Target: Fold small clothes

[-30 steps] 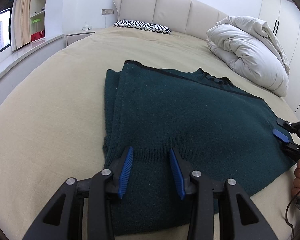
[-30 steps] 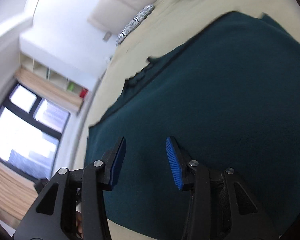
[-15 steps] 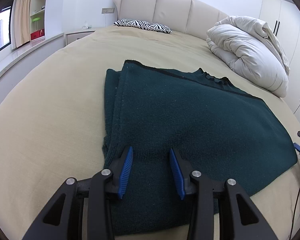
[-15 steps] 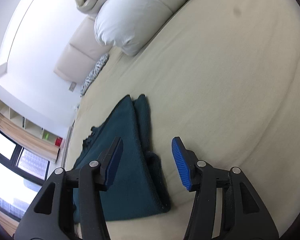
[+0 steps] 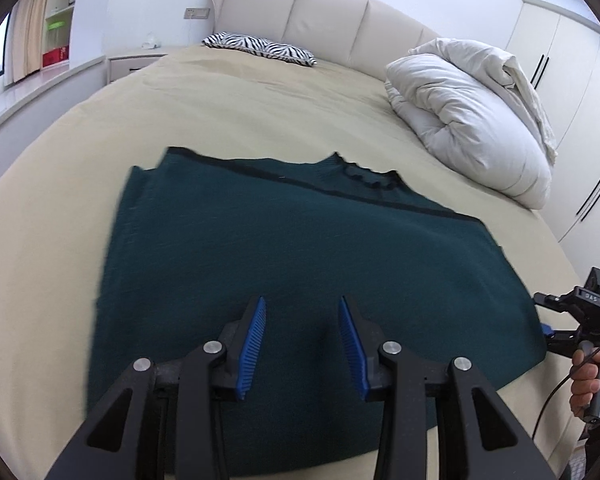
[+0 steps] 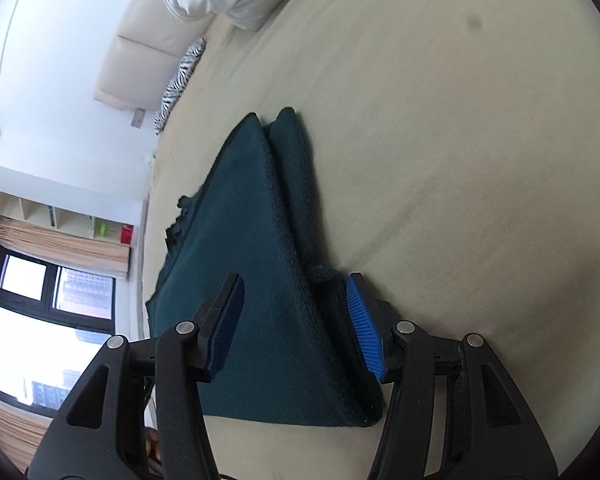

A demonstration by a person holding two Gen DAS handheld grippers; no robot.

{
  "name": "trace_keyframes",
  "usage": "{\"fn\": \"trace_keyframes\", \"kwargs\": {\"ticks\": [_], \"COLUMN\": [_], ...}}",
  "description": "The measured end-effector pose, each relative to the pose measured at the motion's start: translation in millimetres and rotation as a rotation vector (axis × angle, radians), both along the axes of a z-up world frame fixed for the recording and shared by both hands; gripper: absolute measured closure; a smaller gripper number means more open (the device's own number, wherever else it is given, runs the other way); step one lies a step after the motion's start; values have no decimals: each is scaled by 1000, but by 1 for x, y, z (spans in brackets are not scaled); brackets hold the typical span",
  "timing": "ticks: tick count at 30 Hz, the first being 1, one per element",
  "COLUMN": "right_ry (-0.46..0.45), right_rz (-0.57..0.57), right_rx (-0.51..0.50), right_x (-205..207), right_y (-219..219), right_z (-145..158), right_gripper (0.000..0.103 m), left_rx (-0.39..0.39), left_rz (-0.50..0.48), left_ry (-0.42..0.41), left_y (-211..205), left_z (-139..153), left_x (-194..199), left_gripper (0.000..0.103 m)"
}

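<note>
Your left claw (image 5: 302,344) is hanging over the near edge of the dark green knit garment (image 5: 300,264) with its blue pads (image 5: 254,342) spread apart; nothing is sitting between them, and the fabric is lying flat below. Your right claw (image 6: 296,320) is tilted onto its side at the garment's (image 6: 260,280) right edge. Its jaws are standing apart and straddling the stacked folded layers there: the blue pad (image 6: 366,324) on the bed side is sitting just beside the fold, while the other pad (image 6: 224,328) is standing clear above the top layer. Neither pad is pressing the cloth. In the left wrist view, your right hand (image 5: 590,376) is showing at the frame's right edge, wrapped around the gripper handle, with a black cable trailing down from it.

The garment is lying folded on the beige bed (image 5: 240,112), its sides turned in and its neckline facing the headboard (image 5: 332,12). A narrower folded strip is running along each long side beneath the top panel.

Beyond the garment, a bundled white duvet (image 5: 472,120) is resting on the bed's right side, well apart from the garment. A zebra-print pillow (image 5: 260,46) is lying against the headboard. White wardrobe doors (image 5: 560,60) are standing to the right, and a window (image 6: 48,320) with shelving is showing on the opposite side.
</note>
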State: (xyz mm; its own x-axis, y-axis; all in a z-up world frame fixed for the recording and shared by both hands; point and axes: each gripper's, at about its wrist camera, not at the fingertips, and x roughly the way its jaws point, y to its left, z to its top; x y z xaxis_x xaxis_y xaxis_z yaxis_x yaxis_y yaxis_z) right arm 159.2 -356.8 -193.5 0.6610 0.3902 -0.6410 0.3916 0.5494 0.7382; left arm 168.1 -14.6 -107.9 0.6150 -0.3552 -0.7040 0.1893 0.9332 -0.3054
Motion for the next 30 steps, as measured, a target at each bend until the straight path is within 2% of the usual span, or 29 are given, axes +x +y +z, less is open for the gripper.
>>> {"fn": "trace_keyframes", "kwargs": {"ticks": [4,7,10,13,16,17,20,21,22,25,30], "right_ry": [40,47,41,24,17,18,36,40,36,26,37], "right_rz": [26,52,60,101,130,125,96,91,88,80,66], "right_rx": [59,57,88,101,93,79,87,88,93,68,-36], "right_x": [11,21,30,35,37,37,35,35,34,33,35], "right_y": [2,6,7,15,26,27,22,22,21,25,37], "right_z": [0,-2,-6,-4,-5,-5,-13,-15,-17,-16,-6], "right_gripper": [51,51,51,53,54,55,73,82,85,86,89], "left_rx": [-27,17,-10,-22,-33,-40,-40,-35,-32,-36,-62], "left_rz": [-38,-61,-60,-61,-69,-68,-69,-69,-68,-67,-70], "left_ry": [16,55,78,93,92,96,98,96,93,92,95], "left_y": [-23,-35,-28,-22,-19,-18,-19,-20,-20,-21,-16], "left_z": [0,-10,-17,-22,-27,-27,-28,-28,-28,-29,-30], "left_x": [6,14,20,23,22,22,23,24,23,23,24], "left_gripper": [62,62,63,71,73,74,74,74,74,74,74]}}
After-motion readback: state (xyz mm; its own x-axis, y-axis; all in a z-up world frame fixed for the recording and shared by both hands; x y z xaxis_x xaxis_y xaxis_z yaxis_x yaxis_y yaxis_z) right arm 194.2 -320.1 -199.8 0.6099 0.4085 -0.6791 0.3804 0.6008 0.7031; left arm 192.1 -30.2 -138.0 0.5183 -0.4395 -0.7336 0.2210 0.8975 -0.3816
